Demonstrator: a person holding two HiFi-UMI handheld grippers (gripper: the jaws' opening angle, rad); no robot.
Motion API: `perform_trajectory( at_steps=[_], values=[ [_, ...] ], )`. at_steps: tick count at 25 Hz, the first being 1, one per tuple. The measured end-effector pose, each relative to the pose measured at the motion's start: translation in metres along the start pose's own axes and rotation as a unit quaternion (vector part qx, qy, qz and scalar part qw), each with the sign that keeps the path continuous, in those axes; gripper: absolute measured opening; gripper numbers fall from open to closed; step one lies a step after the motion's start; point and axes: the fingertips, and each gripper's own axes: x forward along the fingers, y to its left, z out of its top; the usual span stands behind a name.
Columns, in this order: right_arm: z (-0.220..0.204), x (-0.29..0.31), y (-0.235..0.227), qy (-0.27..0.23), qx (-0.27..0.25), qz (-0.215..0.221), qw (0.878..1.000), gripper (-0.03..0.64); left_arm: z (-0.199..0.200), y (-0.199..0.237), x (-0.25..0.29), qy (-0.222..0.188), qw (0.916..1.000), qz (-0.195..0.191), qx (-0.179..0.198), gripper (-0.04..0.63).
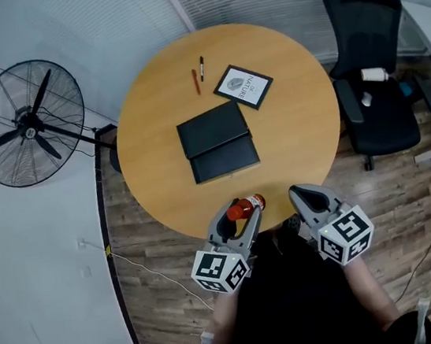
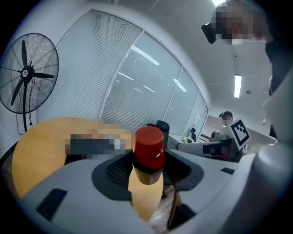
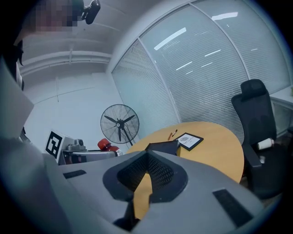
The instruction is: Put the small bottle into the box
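Note:
The small bottle (image 1: pixel 247 205), with a red cap and orange-brown body, hangs at the near table edge. My left gripper (image 1: pixel 240 213) is shut on it; in the left gripper view the bottle (image 2: pixel 148 154) stands upright between the pads. The black box (image 1: pixel 216 140) lies flat mid-table as two dark panels side by side, well beyond both grippers. To the right of the bottle, my right gripper (image 1: pixel 297 192) is shut with nothing in it. In the right gripper view the box (image 3: pixel 163 147) shows just past the right gripper (image 3: pixel 147 156), and the bottle (image 3: pixel 105 145) appears at left.
On the round wooden table (image 1: pixel 297 132), two pens (image 1: pixel 198 75) and a framed card (image 1: pixel 243 86) lie behind the box. A standing fan (image 1: pixel 29 122) is at left, a black office chair (image 1: pixel 372 66) at right. The person stands at the near edge.

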Motion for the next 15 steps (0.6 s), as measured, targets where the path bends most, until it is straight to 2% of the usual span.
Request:
perform_trajectory(
  at_steps=[6, 15],
  values=[
    [0.000, 0.010, -0.002, 0.003, 0.011, -0.022, 1.000, 0.009, 0.003, 0.016, 0.007, 0.013, 0.9998, -0.017, -0.001, 0.209],
    [0.016, 0.030, -0.003, -0.003, 0.027, -0.078, 0.997, 0.009, 0.024, 0.058, 0.029, 0.036, 0.9976, -0.054, 0.023, 0.209]
  ],
)
